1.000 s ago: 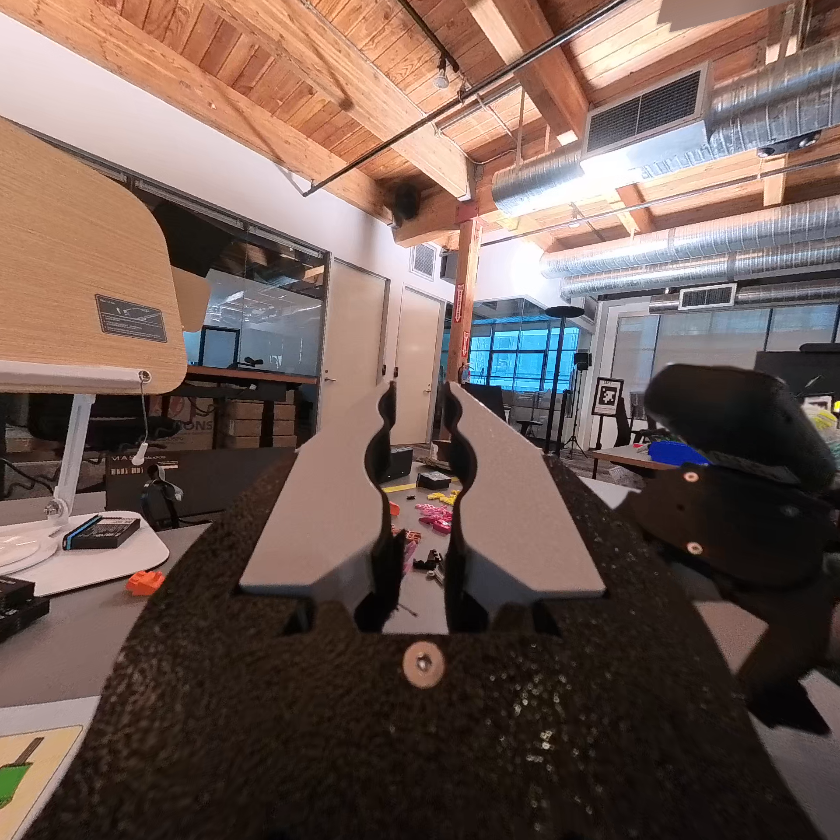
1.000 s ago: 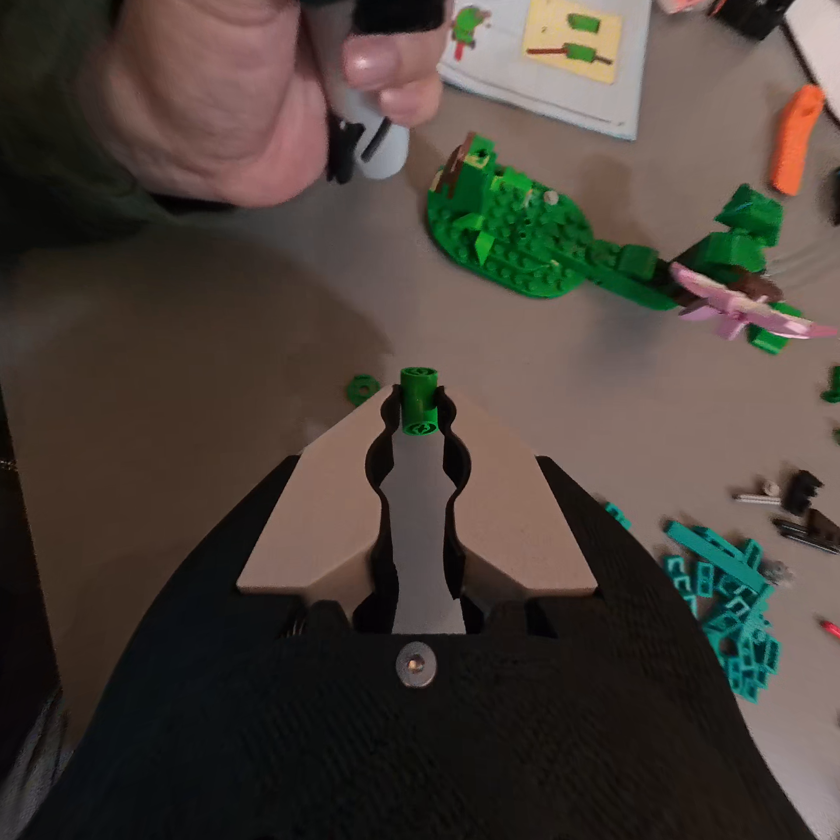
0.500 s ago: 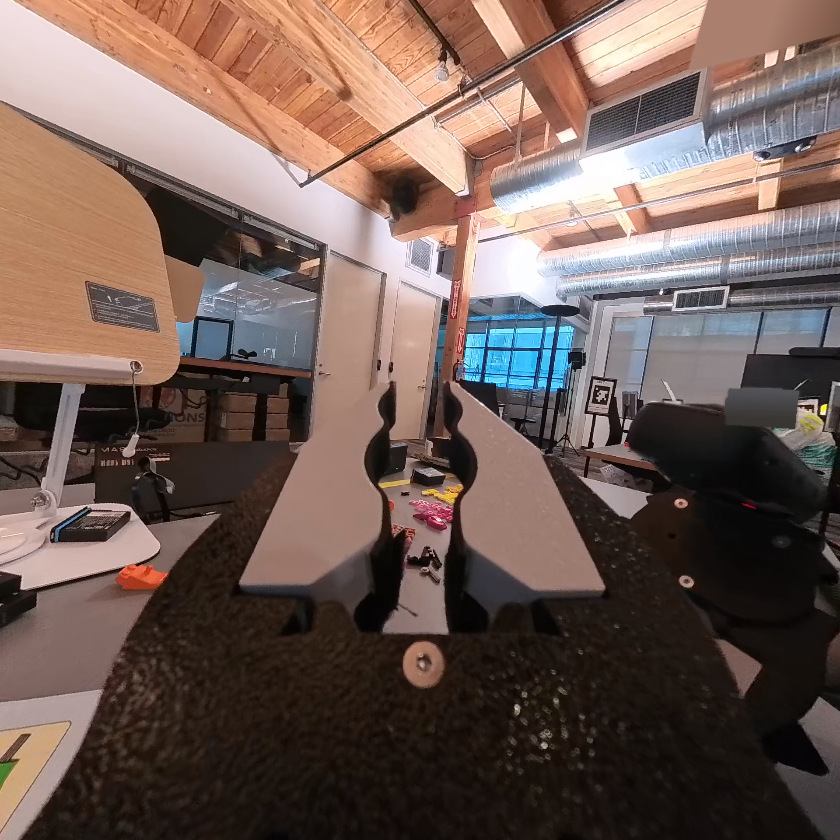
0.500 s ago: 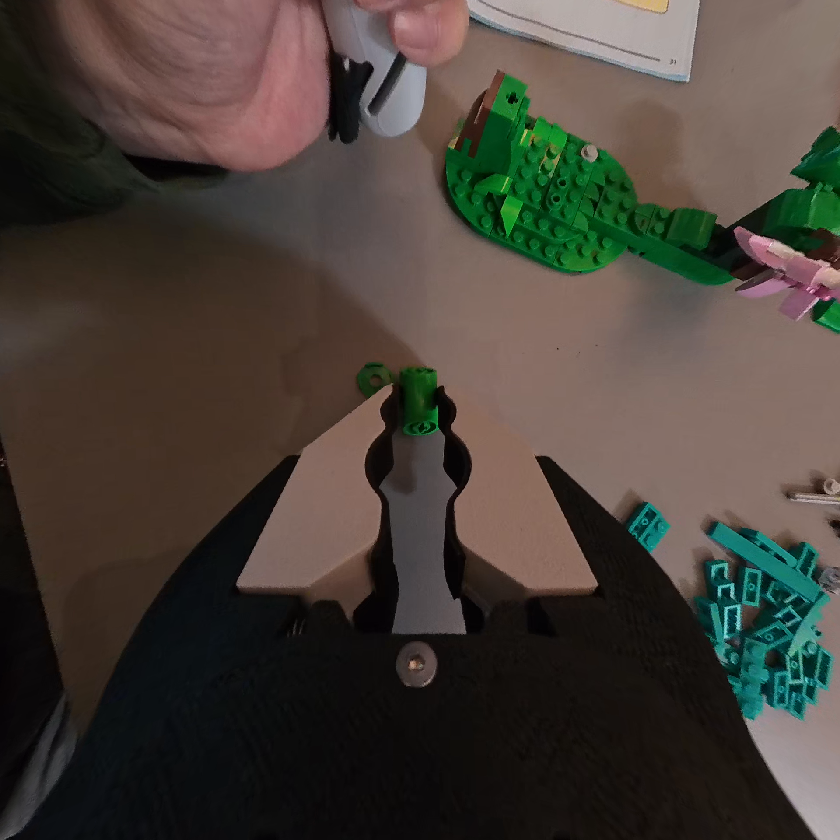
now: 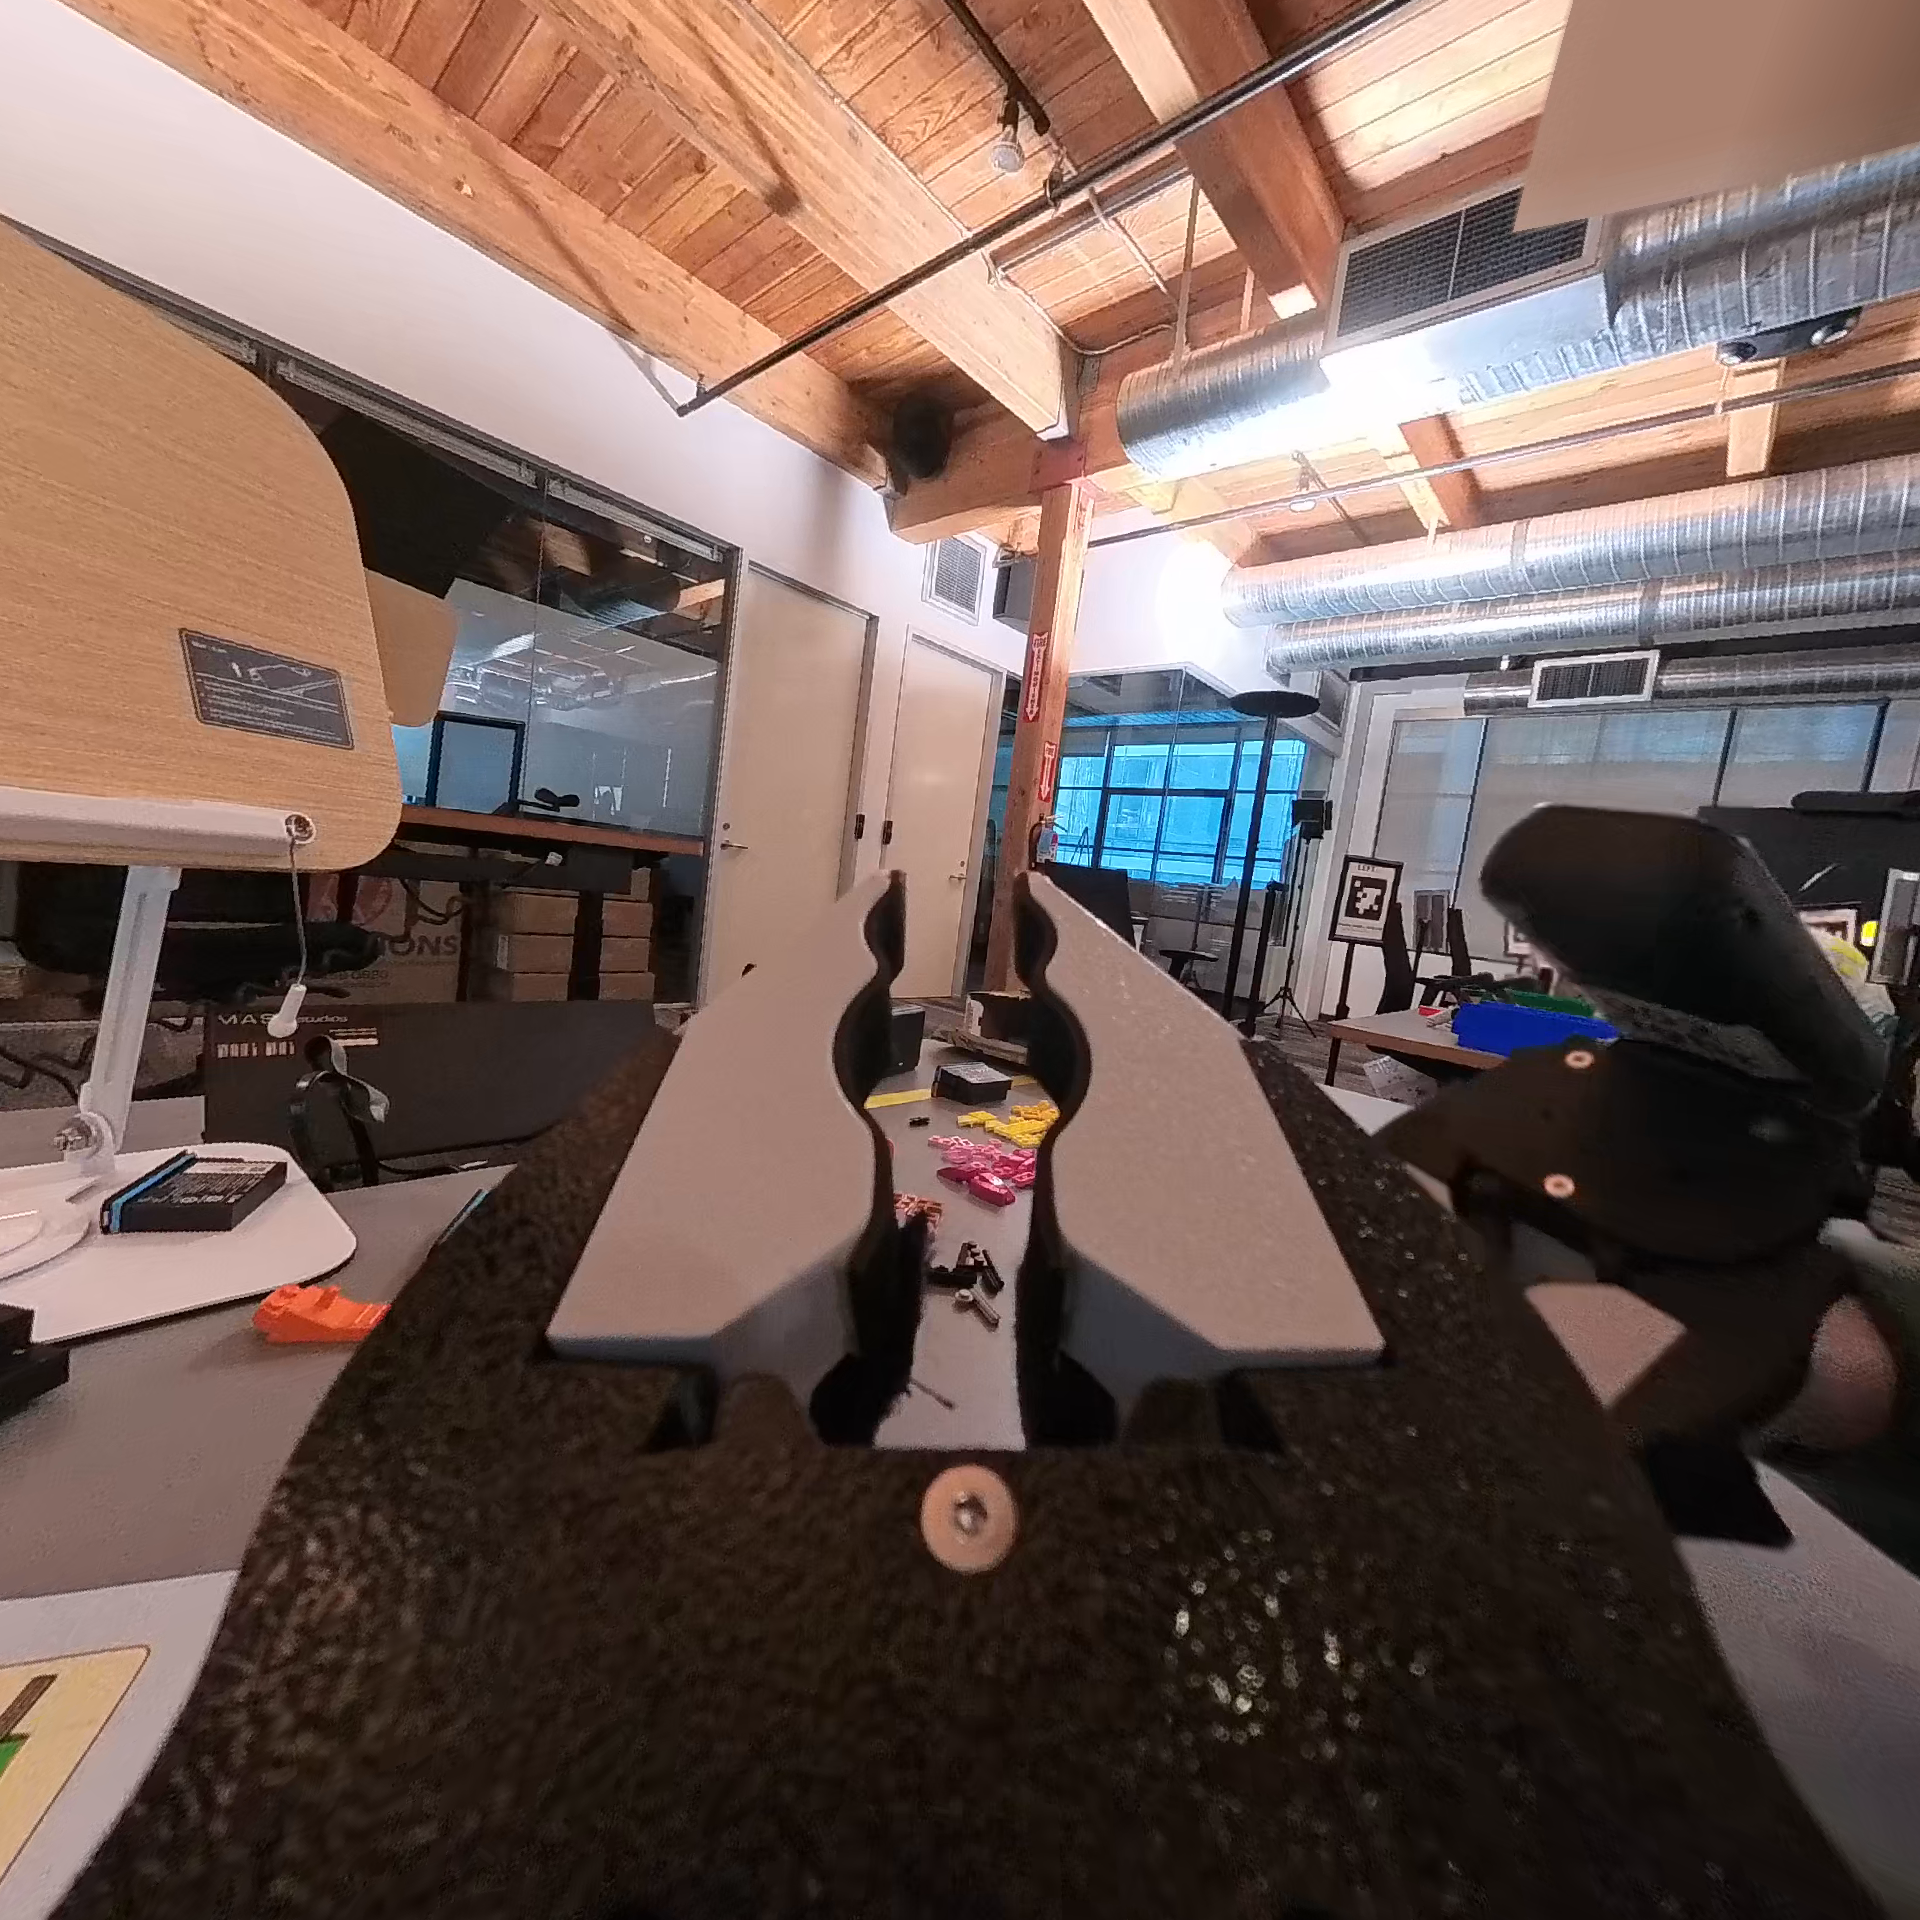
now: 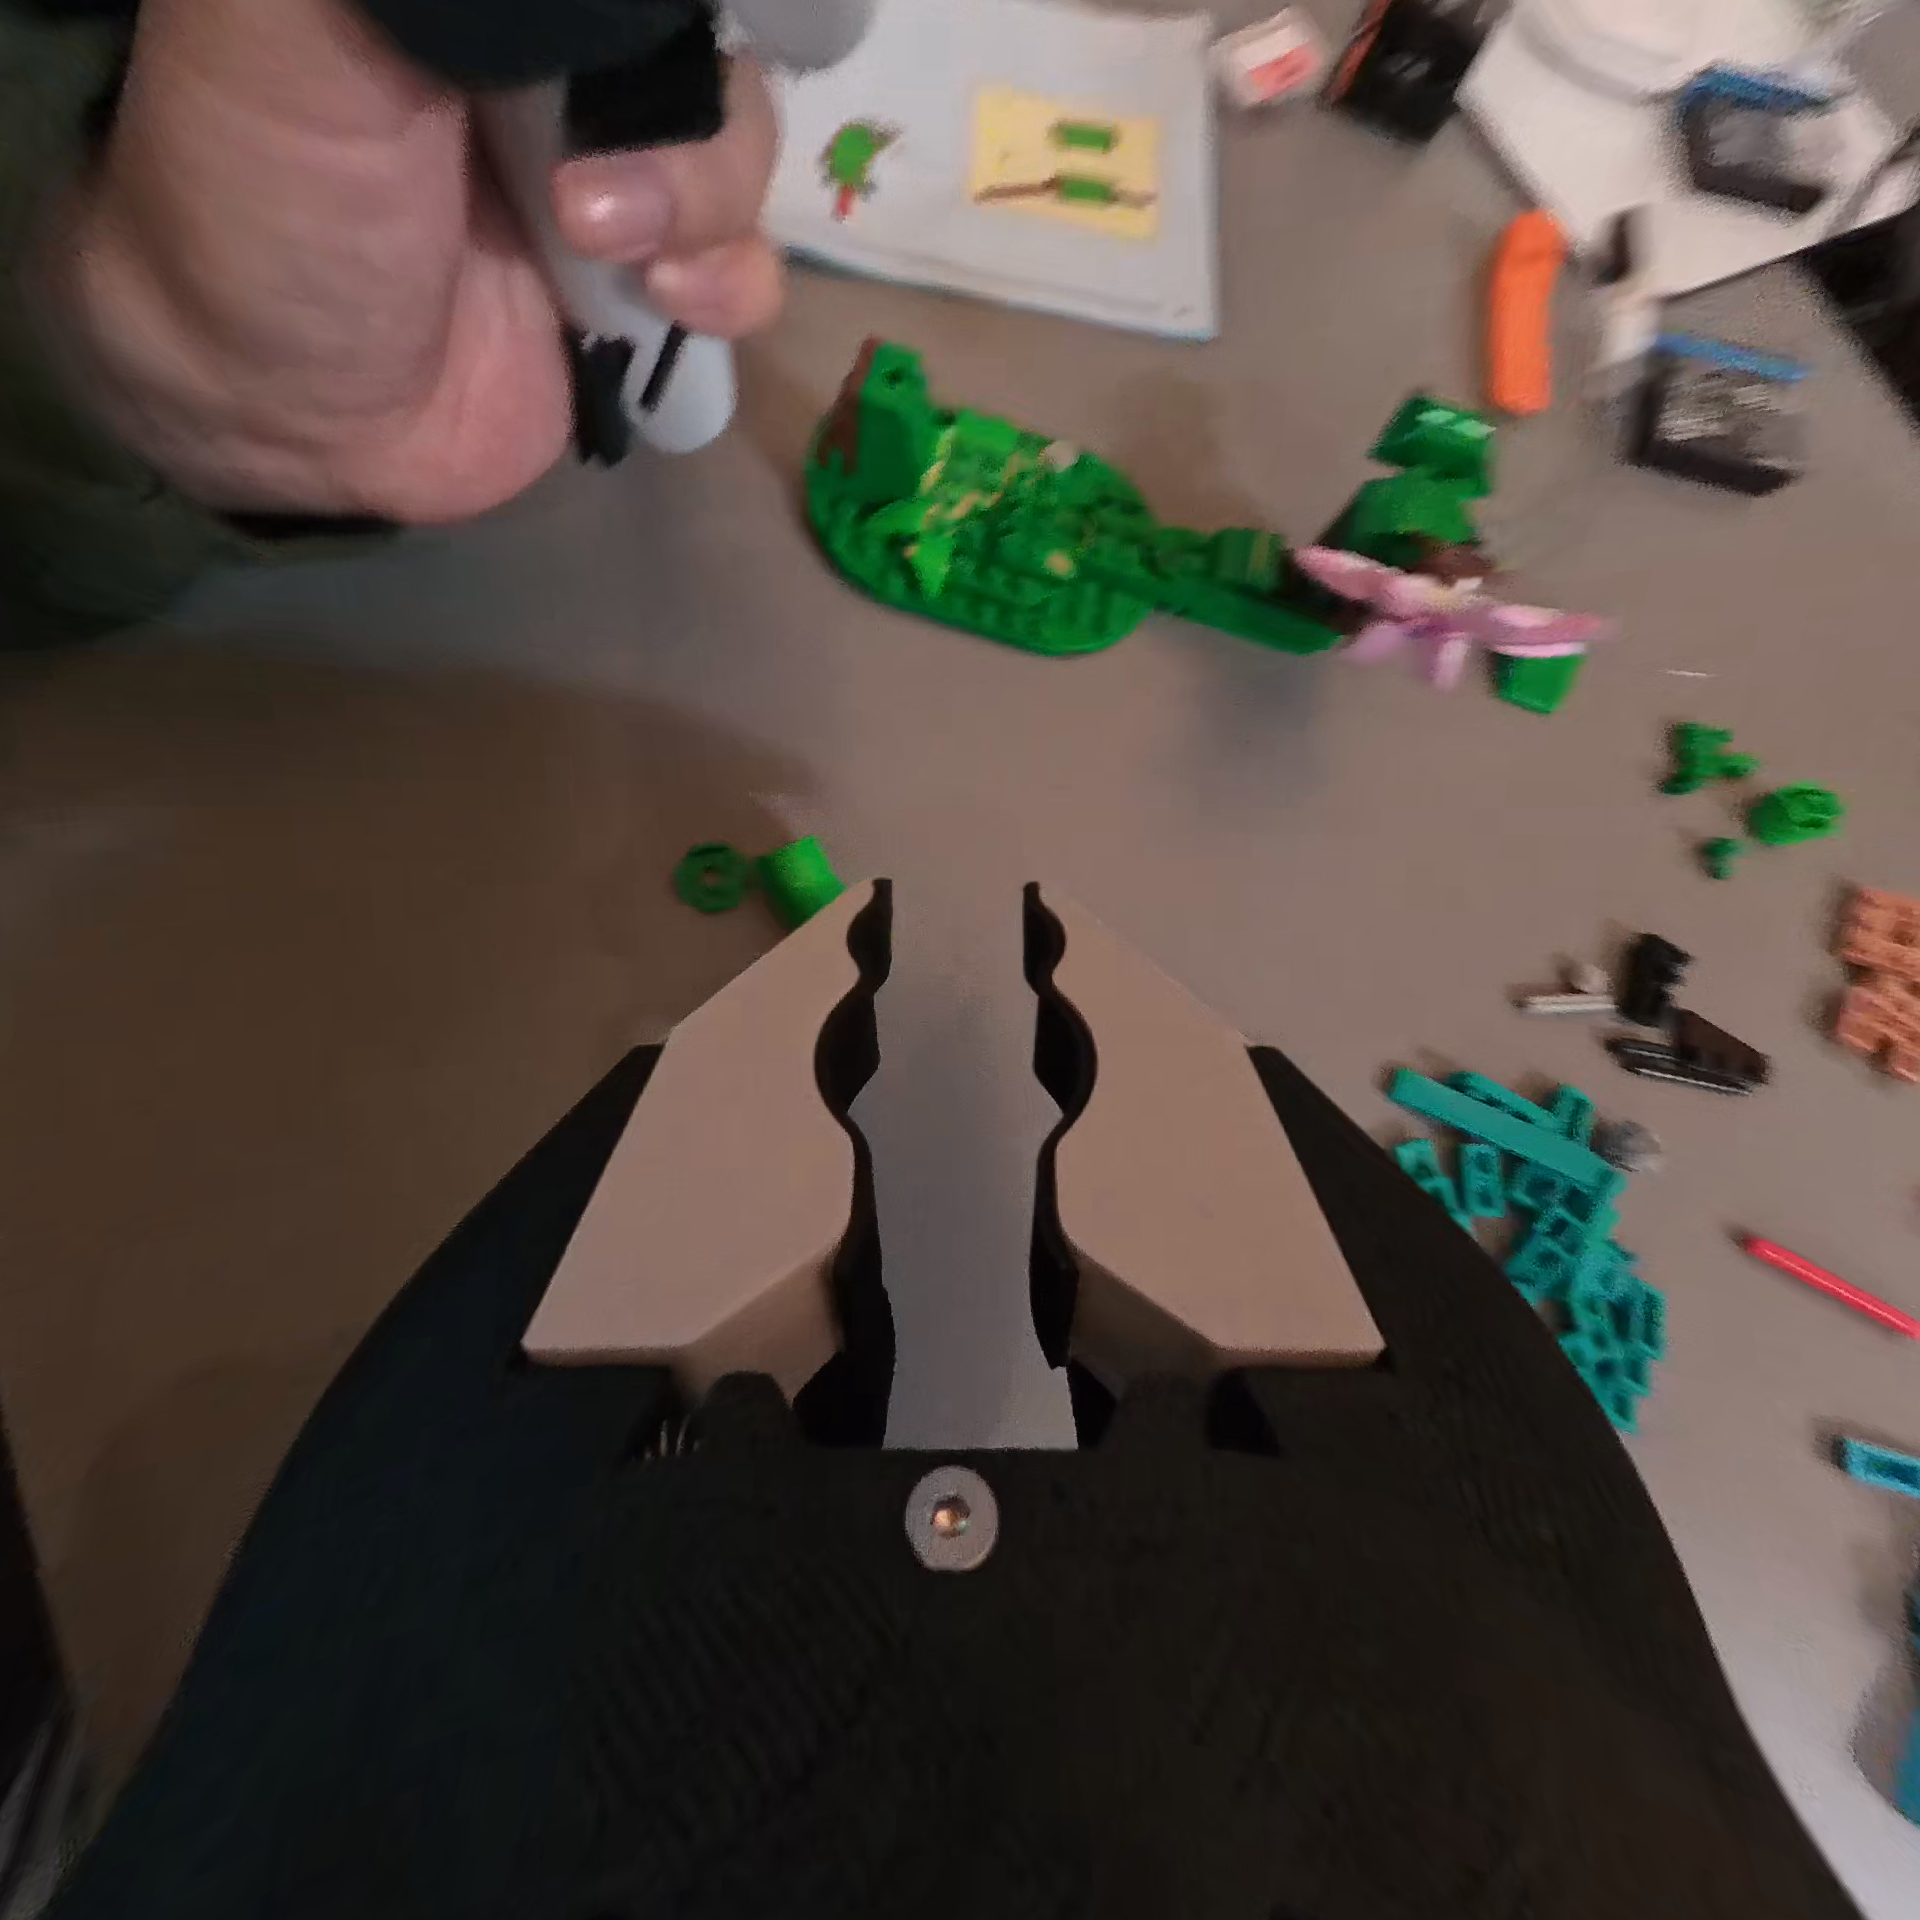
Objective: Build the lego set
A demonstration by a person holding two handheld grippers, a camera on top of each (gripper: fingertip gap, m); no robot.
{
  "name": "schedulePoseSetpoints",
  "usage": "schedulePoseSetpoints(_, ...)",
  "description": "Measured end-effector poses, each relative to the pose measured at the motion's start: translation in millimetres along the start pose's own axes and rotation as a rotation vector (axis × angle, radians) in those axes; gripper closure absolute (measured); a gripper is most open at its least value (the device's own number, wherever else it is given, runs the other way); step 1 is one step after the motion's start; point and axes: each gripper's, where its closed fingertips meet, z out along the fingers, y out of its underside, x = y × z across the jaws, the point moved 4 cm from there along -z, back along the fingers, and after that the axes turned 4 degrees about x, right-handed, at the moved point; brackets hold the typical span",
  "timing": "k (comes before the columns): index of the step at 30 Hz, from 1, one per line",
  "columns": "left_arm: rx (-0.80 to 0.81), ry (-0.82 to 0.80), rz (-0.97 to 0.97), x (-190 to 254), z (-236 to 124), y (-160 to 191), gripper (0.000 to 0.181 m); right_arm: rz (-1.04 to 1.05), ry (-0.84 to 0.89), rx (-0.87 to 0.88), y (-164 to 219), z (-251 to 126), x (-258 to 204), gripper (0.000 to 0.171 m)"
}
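My right gripper (image 6: 956,899) is open and empty, pointing down at the grey table. A small green cylinder piece (image 6: 800,878) lies on the table just left of its left fingertip, beside a green ring piece (image 6: 707,876). The green lego base with leaves (image 6: 977,540) lies beyond, joined to a stem with a pink flower (image 6: 1434,613). My left gripper (image 5: 958,894) is open by a narrow gap and empty, pointing up across the room. A hand (image 6: 291,291) holds it at the top left of the right wrist view. The right gripper's body (image 5: 1683,1091) shows at right in the left wrist view.
The instruction booklet (image 6: 997,166) lies behind the build. An orange separator (image 6: 1522,312) is at the back right. Teal pieces (image 6: 1548,1226), black pieces (image 6: 1662,1029), small green pieces (image 6: 1766,800) and a red stick (image 6: 1829,1283) lie right. Pink pieces (image 5: 982,1164) lie farther off.
My right gripper has opened and let go of the green cylinder, which now lies on the table beside the ring. The right view has shifted and blurred. The left gripper has hardly moved.
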Motion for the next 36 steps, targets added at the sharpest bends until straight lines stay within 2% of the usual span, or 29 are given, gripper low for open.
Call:
schedulePoseSetpoints(1,-0.001,0.0,0.001,0.1,0.1,0.2,0.164,0.001,0.049,0.035,-1.3,-3.5,7.5,0.148)
schedulePoseSetpoints(10,-0.009,0.008,0.001,1.3,0.4,2.0,0.165,-0.075,0.423,0.308,-2.4,-21.3,42.8,0.165)
schedulePoseSetpoints(16,-0.02,0.017,-0.005,3.1,0.9,4.3,0.165,-0.08,0.603,0.401,-0.8,-32.1,56.6,0.171)
schedulePoseSetpoints(36,-0.019,0.015,-0.026,1.4,0.5,3.6,0.167,-0.071,0.589,0.434,2.0,-30.7,54.4,0.171)
